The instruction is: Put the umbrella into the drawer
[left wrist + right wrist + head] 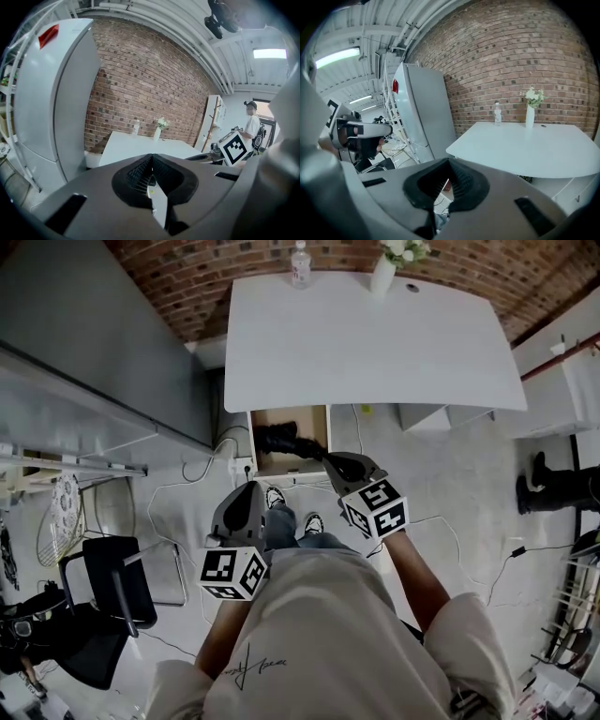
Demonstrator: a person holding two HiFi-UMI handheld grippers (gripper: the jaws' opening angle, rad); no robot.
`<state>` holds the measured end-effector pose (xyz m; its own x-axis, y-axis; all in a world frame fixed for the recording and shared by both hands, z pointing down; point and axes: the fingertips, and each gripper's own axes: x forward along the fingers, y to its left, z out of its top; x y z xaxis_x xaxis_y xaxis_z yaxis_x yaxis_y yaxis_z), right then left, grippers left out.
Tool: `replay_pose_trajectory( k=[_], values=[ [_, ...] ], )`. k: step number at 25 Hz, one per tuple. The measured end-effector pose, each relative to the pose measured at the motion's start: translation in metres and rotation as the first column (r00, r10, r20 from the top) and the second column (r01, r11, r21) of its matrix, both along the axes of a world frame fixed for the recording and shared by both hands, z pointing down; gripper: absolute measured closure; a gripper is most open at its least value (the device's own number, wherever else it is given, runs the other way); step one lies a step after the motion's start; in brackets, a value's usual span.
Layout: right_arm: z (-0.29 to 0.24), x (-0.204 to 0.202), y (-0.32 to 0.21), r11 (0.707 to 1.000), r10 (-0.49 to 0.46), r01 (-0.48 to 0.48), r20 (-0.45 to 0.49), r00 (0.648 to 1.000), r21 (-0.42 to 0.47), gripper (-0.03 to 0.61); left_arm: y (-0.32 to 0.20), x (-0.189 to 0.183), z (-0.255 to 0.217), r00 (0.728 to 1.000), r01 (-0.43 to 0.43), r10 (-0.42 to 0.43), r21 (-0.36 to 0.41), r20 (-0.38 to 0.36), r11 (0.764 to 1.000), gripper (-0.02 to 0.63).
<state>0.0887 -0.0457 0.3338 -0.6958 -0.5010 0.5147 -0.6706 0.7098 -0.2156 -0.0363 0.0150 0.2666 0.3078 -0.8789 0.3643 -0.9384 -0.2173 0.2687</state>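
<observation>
A black folded umbrella (279, 440) lies in the open wooden drawer (317, 424) under the front edge of the white table (375, 343). My right gripper (330, 461) hovers just in front of the drawer, near the umbrella's right end. Its jaws are shut, and in the right gripper view (449, 165) nothing sits between them. My left gripper (253, 487) is lower and to the left, over the floor and apart from the drawer. Its jaws also meet with nothing between them in the left gripper view (151, 159).
A water bottle (300, 263) and a white vase with flowers (384, 270) stand at the table's far edge. A tall grey refrigerator (51, 98) is at the left. A black chair (112, 601) and loose cables (187, 479) lie on the floor, and another person's boots (553, 488) show at the right.
</observation>
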Motion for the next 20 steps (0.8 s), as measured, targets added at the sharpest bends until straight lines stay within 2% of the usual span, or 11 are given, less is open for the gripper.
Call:
replay_pose_trajectory(
  k=[5,12,20],
  values=[
    [-0.028,0.004,0.007,0.999,0.01,-0.012,0.029,1.0,0.05,0.563,0.004,-0.001,-0.011,1.0,0.002,-0.002,0.024,-0.031,1.0,0.595],
    [-0.07,0.005,0.025,0.993,0.025,-0.035,0.083,0.996,0.112,0.562,0.009,-0.002,-0.031,1.0,-0.005,0.005,0.076,-0.002,0.997,0.595],
    [-0.091,0.011,0.046,0.989,0.031,-0.049,0.126,0.991,0.14,0.563,0.017,-0.009,-0.044,1.0,-0.002,0.0,0.115,0.013,0.993,0.595]
  ],
)
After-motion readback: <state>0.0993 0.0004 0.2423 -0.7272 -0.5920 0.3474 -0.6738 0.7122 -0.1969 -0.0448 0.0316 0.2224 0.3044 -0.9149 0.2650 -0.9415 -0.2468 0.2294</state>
